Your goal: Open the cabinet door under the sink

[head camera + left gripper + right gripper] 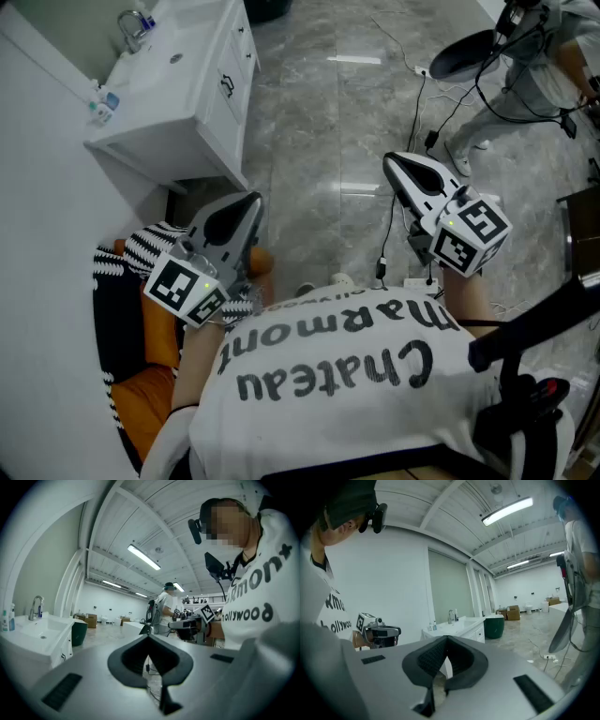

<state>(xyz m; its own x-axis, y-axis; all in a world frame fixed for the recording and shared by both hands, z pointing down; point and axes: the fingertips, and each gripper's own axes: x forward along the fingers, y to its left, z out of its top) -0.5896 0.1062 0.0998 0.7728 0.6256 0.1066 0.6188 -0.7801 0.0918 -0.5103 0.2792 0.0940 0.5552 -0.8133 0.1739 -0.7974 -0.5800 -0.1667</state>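
Left gripper (251,202): closed tight, empty. Right gripper (389,161): likewise closed, empty. Both held level before the torso (328,375). Cabinet door (225,98) below sink (164,56): ahead of left gripper, well apart from both, untouched; apparently shut, steep angle limiting certainty.

Green bin (494,626), cardboard boxes (513,613) beyond

glossy grey stone-look floor (319,122), smooth white painted cabinet (230,89), shiny metal tap (134,26), white cloth shirt (356,412) with matt print
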